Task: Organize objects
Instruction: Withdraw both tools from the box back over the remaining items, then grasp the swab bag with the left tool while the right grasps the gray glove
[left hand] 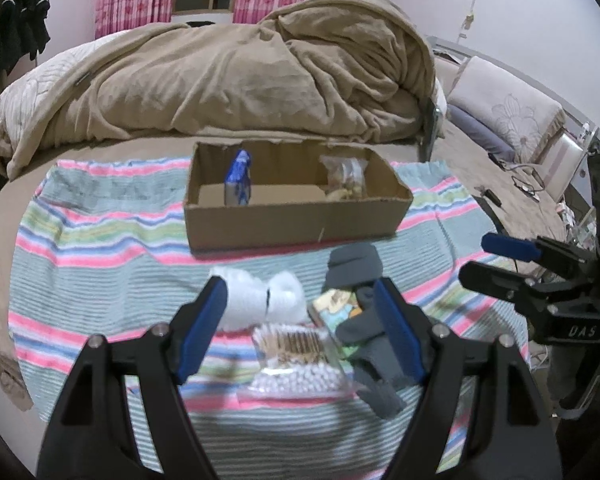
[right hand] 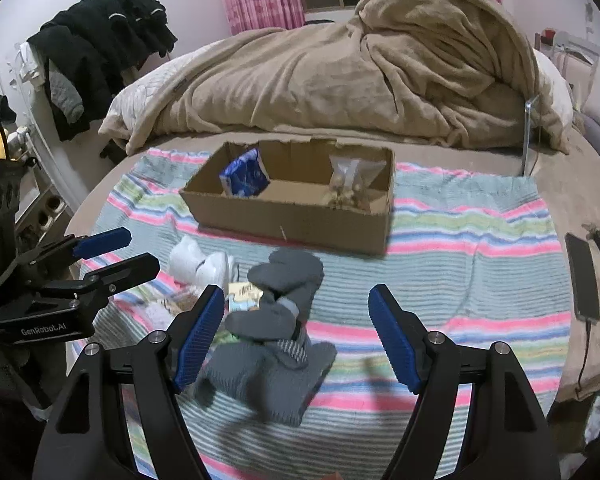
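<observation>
A: Gripper states?
B: Left gripper (left hand: 300, 332) is held wide apart over the cotton swabs (left hand: 296, 356); right gripper (right hand: 296, 336) is likewise spread, nothing clasped, above grey socks (right hand: 276, 320).
A: Box?
B: Cardboard box (right hand: 296, 220) is set beyond, on the striped cloth (right hand: 460, 264).

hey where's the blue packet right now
The blue packet stands upright inside the cardboard box, at its left end in both views, opposite the clear bag of snacks at the right end.
</observation>
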Available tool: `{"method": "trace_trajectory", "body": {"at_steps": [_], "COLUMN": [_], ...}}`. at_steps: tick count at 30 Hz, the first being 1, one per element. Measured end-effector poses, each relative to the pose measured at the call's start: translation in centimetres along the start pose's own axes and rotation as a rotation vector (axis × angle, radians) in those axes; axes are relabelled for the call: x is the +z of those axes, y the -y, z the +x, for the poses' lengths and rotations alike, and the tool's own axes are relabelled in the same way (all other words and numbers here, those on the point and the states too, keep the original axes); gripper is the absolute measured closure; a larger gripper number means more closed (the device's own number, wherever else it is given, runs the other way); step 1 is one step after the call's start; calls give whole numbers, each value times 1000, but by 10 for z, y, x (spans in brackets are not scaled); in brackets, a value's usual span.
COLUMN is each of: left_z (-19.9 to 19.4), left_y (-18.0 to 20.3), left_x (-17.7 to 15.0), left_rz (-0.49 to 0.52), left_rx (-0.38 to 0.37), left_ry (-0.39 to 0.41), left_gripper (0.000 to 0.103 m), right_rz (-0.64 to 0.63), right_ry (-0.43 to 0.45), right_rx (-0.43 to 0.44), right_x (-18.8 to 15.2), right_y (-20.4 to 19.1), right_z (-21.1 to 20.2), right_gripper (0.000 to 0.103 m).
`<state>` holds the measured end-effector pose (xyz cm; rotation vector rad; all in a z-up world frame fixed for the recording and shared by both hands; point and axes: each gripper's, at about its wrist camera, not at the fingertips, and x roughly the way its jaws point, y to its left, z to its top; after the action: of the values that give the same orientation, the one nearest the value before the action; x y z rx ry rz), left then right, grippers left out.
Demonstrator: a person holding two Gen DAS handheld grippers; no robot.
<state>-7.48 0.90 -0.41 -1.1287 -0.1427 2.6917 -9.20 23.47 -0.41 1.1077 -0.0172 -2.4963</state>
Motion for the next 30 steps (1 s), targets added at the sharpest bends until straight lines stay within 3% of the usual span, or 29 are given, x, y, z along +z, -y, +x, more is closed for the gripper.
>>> {"method": "trace_trajectory", "body": {"at_steps": [14,27,30], "left_z": [25,47,57], "left_y": [-5,0,-2], "left_x": [-32,-46,-52], "left_rz": [-34,-14,-8], "left_rx": [41,34,33], "left_ry": [-82,-153,-182], "left_gripper": [26,26,26], "right_rz": [-10,-37,-47], "right_ry": [-102,-156,-170], "right_rx": [5,42,53], "right_x": [-38,-56,-59], "right_y": [1,-5,-8], "right_z": [28,40,44], "right_gripper": [25,26,30]}}
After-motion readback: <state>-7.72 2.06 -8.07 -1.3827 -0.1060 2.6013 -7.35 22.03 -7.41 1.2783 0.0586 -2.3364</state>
